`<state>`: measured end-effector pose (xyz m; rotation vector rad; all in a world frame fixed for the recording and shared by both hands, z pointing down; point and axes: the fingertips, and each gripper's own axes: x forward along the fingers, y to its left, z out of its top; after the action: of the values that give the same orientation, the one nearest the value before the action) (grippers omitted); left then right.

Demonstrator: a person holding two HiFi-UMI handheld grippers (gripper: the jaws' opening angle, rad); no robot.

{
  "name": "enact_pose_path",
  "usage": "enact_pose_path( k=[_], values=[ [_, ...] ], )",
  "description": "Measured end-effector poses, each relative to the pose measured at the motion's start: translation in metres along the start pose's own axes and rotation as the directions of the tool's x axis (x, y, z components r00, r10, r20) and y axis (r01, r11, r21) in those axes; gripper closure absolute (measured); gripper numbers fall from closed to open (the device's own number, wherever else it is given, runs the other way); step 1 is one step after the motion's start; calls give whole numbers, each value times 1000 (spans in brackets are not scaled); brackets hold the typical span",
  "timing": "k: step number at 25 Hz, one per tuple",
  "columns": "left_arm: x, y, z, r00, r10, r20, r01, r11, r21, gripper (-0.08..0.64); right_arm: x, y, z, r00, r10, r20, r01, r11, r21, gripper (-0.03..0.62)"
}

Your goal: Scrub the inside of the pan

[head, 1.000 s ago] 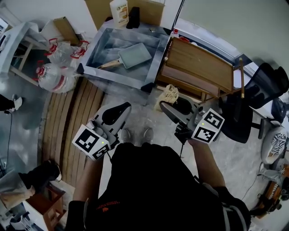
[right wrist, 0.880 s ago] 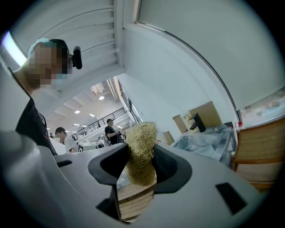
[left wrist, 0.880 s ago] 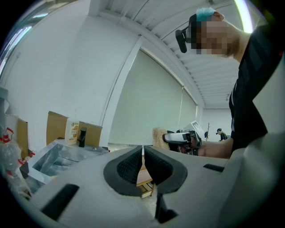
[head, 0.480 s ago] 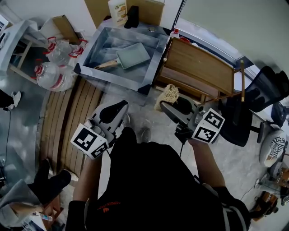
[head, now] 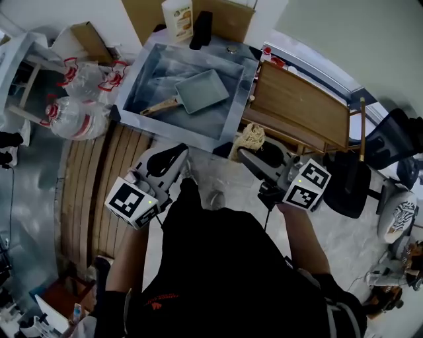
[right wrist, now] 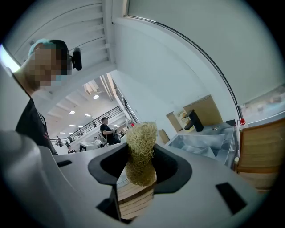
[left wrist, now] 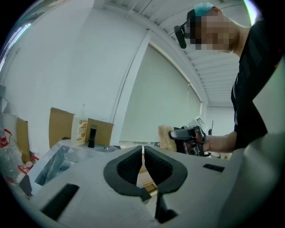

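A grey rectangular pan with a wooden handle lies inside the steel sink at the top of the head view. My right gripper is shut on a straw-coloured loofah scrubber, held up in front of the sink corner; the scrubber shows at the jaw tips in the head view. My left gripper is shut with nothing between its pads, held low at the left, short of the sink. Both grippers are well apart from the pan.
A wooden drainboard adjoins the sink on the right. A soap bottle and a black faucet stand behind the sink. Plastic bags lie on the floor at left, wooden slats below them. A black chair is at right.
The view has shifted a little closer to the sink. Both grippers keep nearly the same pose and the scrubber stays clamped. A person's feet at the lower left have moved out of sight.
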<state>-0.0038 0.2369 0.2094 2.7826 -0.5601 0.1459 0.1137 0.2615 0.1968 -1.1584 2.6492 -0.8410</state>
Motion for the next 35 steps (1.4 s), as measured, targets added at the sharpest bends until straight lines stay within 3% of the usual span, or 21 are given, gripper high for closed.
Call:
enact_pose_path(
  k=[7,18,28,35],
  values=[
    [18,91,7,999,-29,-24,29,1000,3,529,72,-45,15,999,-48,-26,48,998,32,417],
    [39,186,10,995,-65,-75,62,997,-49,529,155,-95,36,993,-106,-61,109,992,56,417],
    [52,250,3,988,-124,-95,119,992,-50,529,212,-124,46,984,-149,-101,155,986,55,417],
    [64,270,-14,984,-136,-113,134,991,-23,529,230,-145,38,981,-141,-136,149,987,57,417]
  ],
)
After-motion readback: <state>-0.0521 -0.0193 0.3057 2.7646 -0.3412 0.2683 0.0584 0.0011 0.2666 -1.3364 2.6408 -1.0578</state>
